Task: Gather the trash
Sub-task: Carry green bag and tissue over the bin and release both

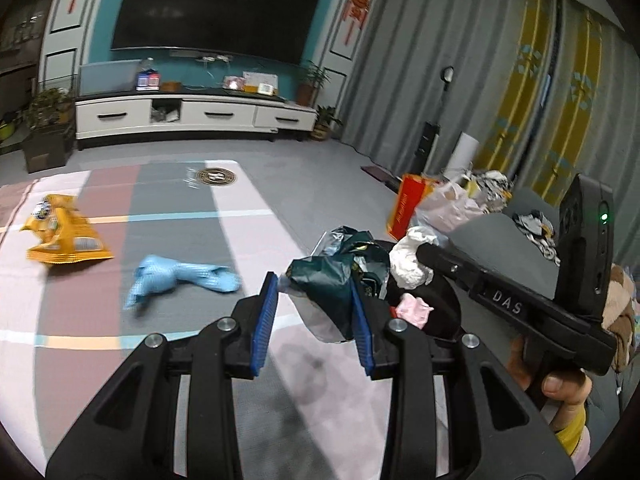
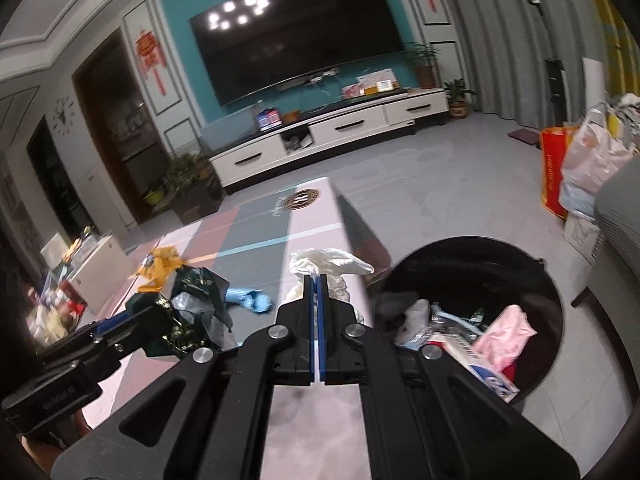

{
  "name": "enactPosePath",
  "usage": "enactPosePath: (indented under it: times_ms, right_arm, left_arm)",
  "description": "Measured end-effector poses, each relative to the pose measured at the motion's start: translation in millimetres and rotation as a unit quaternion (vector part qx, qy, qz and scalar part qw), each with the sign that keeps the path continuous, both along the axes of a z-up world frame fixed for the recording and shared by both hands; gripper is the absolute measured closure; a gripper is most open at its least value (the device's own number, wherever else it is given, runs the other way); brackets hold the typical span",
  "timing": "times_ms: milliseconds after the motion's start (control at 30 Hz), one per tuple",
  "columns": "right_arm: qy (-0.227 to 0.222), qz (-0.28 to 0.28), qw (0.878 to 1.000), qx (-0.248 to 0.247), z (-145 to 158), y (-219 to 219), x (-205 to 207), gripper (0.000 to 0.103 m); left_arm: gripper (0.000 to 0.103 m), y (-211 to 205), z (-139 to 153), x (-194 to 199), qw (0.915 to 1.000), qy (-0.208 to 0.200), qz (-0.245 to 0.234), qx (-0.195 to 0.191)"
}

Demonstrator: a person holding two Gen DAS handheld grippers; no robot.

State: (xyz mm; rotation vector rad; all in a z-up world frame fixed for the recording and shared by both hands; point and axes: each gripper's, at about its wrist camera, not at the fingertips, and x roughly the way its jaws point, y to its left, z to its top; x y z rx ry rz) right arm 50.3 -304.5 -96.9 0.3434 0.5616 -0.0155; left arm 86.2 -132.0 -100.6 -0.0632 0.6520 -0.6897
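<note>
Low table with a patchwork top (image 1: pixel 240 360) in pink, grey and dusty-red blocks with thin white, blue and orange lines; round dark emblem (image 1: pixel 216 176) at the far end, 12 o'clock in the left wrist view. Grey tiled floor (image 2: pixel 420 184) beyond. Far wall: big dark TV (image 2: pixel 296 36) on a teal panel, white TV cabinet (image 2: pixel 332 132) with drawers, potted plants at both ends, grey curtains (image 1: pixel 440 60) at 2 o'clock.

Left gripper (image 1: pixel 316 308) clenched on a crumpled dark green wrapper (image 1: pixel 324 280), blue pads pressing both sides, held above the table's right edge. Right gripper (image 2: pixel 316 292) fully closed on a white tissue wad (image 2: pixel 328 264), which sticks out past the tips; a hand (image 1: pixel 560 392) on its handle shows at 4 o'clock in the left view.

Still on the table: yellow snack bag (image 1: pixel 60 232) at 10 o'clock, blue crumpled cloth (image 1: pixel 176 280) at 9 o'clock of the left pads, both well apart from the grippers.

Black round trash bin (image 2: pixel 552 292) on the floor just off the table's right edge, 3 o'clock in the right view, already holding pink paper (image 2: pixel 508 336), cartons and other scraps.

Table's right edge runs from 12 to 5 o'clock in the right view, bin rim just beside it. Open floor between table and cabinet. Cluttered at 2 o'clock: red bag (image 2: pixel 554 168), plastic bags, grey sofa arm (image 2: pixel 620 208). Boxes and clutter at 8 o'clock by the table's left side.
</note>
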Motion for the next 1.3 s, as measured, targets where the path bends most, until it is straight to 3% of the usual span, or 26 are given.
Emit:
enactPosePath:
  times_ms: [333, 500, 767, 900, 967, 1033, 1100, 1300]
  right_arm:
    - [0.006, -0.074, 0.996, 0.052, -11.6, -76.3, -22.9, 0.101]
    - [0.037, -0.104, 0.990, 0.083, -27.2, -101.2, -22.0, 0.101]
    - [0.073, -0.126, 0.982, 0.121, -44.5, -116.9, -17.1, 0.100]
    - [0.092, -0.132, 0.979, 0.127, -52.3, -119.6, -12.2, 0.099]
    - [0.094, -0.136, 0.977, 0.135, -53.4, -121.6, -12.4, 0.092]
    - [0.091, -0.140, 0.976, 0.139, -52.2, -123.8, -13.2, 0.080]
    - [0.088, -0.146, 0.976, 0.135, -50.8, -124.9, -13.8, 0.075]
    - [0.081, -0.135, 0.979, 0.131, -48.9, -117.9, -10.8, 0.073]
  left_arm:
    - [0.066, -79.4, -17.7, -1.3, 0.9981, 0.029, -0.054, 0.006]
    - [0.065, -115.1, -32.1, 10.3, 0.9962, 0.052, -0.066, 0.020]
    - [0.064, -135.4, -52.3, 24.5, 0.9944, 0.076, -0.062, 0.038]
    - [0.048, -139.5, -56.3, 29.8, 0.9942, 0.079, -0.063, 0.037]
    - [0.036, -139.3, -55.9, 29.1, 0.9942, 0.077, -0.066, 0.034]
    - [0.036, -134.8, -54.7, 27.4, 0.9946, 0.073, -0.067, 0.033]
    - [0.033, -130.4, -54.0, 25.1, 0.9948, 0.071, -0.065, 0.033]
    - [0.024, -101.0, -55.7, 17.6, 0.9958, 0.061, -0.042, 0.055]
